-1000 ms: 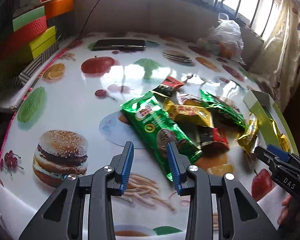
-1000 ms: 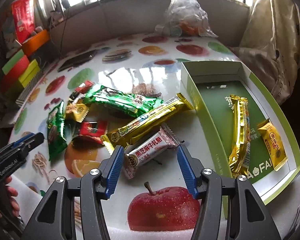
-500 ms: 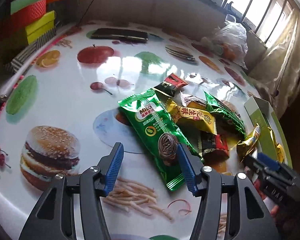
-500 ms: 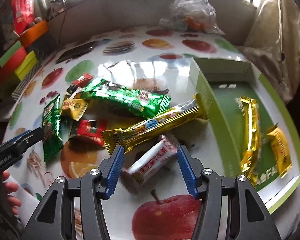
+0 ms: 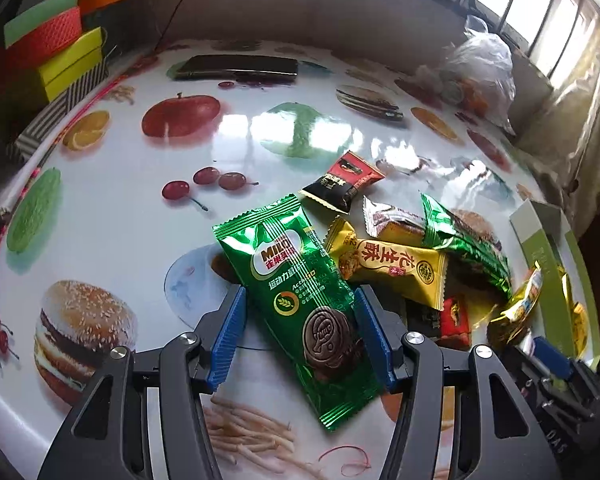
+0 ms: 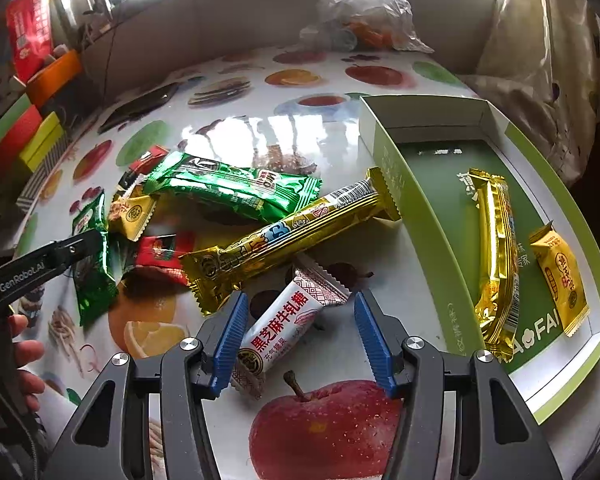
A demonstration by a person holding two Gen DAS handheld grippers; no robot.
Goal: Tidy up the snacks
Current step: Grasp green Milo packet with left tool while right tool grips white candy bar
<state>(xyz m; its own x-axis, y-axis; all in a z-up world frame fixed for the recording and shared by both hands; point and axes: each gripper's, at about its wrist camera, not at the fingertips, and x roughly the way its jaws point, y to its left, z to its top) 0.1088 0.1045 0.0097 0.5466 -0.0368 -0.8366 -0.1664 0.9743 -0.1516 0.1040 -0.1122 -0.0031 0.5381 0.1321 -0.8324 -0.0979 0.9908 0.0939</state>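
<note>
A pile of snack packets lies on the fruit-print table (image 5: 112, 216). My left gripper (image 5: 300, 336) is open and straddles the lower half of the green Milo packet (image 5: 300, 288), with a gap at its left pad. Beside that packet lie a yellow peanut-crisp packet (image 5: 392, 268), a red-black packet (image 5: 342, 182) and a long green packet (image 6: 232, 190). My right gripper (image 6: 300, 340) is open around a white nougat packet (image 6: 284, 328), just below a long gold bar (image 6: 284, 240). The green box (image 6: 420, 216) at the right holds a gold bar (image 6: 496, 256) and a small yellow packet (image 6: 560, 280).
A dark phone (image 5: 236, 68) lies at the table's far side. A clear plastic bag (image 5: 480, 76) sits at the back right. Coloured boxes (image 5: 56, 52) are stacked off the left edge. A hand (image 6: 24, 360) grips the left tool.
The left jaws have spread wider and moved forward, so the green Milo packet now lies between them. The right gripper has edged forward around the white nougat packet.
</note>
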